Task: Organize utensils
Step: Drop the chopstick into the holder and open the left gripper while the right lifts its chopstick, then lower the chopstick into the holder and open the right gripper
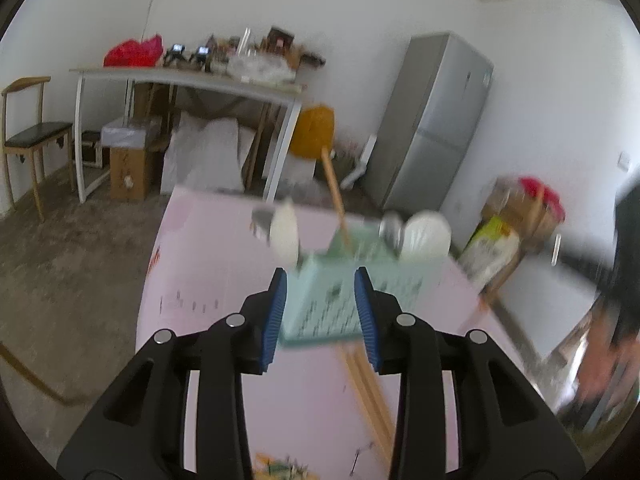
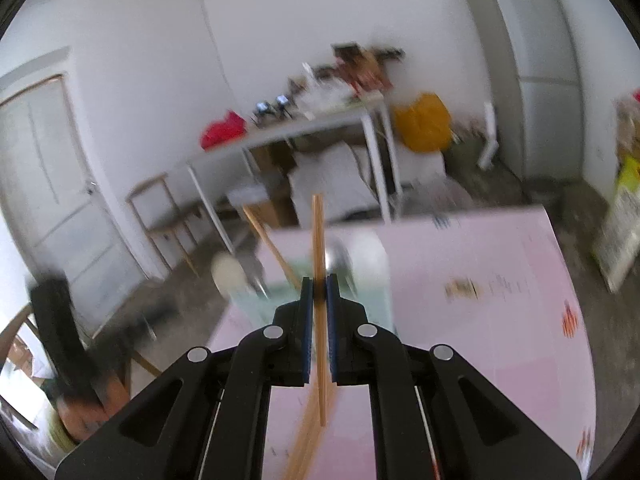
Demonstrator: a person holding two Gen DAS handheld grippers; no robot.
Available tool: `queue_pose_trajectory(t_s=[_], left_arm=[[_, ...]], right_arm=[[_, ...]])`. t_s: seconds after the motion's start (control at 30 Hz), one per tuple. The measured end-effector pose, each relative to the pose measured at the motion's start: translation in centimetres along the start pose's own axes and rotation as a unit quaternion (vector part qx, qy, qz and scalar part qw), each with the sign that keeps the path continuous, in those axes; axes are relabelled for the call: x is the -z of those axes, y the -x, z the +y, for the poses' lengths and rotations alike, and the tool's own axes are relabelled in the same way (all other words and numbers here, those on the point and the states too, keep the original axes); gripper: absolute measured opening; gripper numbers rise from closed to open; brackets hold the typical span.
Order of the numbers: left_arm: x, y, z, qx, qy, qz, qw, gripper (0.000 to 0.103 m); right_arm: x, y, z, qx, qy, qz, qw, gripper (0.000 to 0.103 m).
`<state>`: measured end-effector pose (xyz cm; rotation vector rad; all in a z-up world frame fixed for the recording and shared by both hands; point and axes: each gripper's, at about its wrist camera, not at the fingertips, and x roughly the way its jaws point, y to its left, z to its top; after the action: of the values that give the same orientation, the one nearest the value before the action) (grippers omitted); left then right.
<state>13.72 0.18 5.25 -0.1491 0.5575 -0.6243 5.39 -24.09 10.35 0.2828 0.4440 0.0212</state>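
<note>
The left gripper stands part open, its blue pads set either side of a pale green utensil basket on the pink table. The basket's near corner sits between the two fingers, but a sliver of gap shows on each side, so the pads do not seem to press on it; motion blur leaves that uncertain. Straight ahead of this claw, past the fingertips, one wooden chopstick leans up out of the basket. Ahead and to the left of the claw a white spoon rises at the basket's far corner, and ahead to the right stand a metal spoon and a second white spoon. Below the fingertips, close in under the claw, loose chopsticks lie on the table.

The right gripper is closed tight on a pair of chopsticks. They run between its pads, their upper ends standing well above the fingertips and their lower ends reaching down under the claw. More chopsticks lie on the table beneath it. The same basket sits just beyond and behind the fingertips, with a chopstick slanting out of it to the left of the claw.
</note>
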Motion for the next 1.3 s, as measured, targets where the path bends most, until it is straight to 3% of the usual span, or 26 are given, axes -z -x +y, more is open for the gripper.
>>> queue_pose_trajectory(t_s=[0.23,0.43,0.63,0.8,0.87,1.0,1.17,1.3], left_arm=[[3.5,-0.4,0.7,-0.030,-0.001,0.047,0.9985,0.041],[5.5,-1.4,0.7,-0.050,-0.012,0.081,0.9954,0.049],[6.4,-2.4,0.1,-0.060,-0.035,0.097,0.9928,0.057],[6.9,-2.9,-0.2,-0.063,-0.043,0.110,0.9910,0.058],[7.0,-3.1,-0.4,-0.063,-0.046,0.113,0.9906,0.059],[7.1,-3.5,-0.9,-0.062,-0.051,0.117,0.9899,0.061],[7.5,-4.3,-1.9,-0.054,-0.061,0.127,0.9886,0.062],[8.2,-5.2,-2.7,-0.045,-0.071,0.140,0.9866,0.063]], right_arm=[[-7.3,-0.2,2.5,-0.049,0.041,-0.058,0.996,0.007],[-10.2,-2.9,3.5,-0.048,0.053,-0.086,0.994,0.007],[-7.8,-8.1,4.2,-0.007,0.088,-0.052,0.995,0.007],[-4.3,-12.4,3.4,0.018,0.099,0.032,0.994,0.008],[-4.2,-12.0,2.9,0.021,0.096,0.029,0.995,0.009],[-5.1,-8.4,1.5,0.015,0.064,-0.022,0.998,0.034],[-4.2,-3.9,-0.8,0.007,0.023,-0.056,0.998,0.038],[0.2,-2.9,-2.5,0.022,-0.007,-0.014,1.000,0.039]])
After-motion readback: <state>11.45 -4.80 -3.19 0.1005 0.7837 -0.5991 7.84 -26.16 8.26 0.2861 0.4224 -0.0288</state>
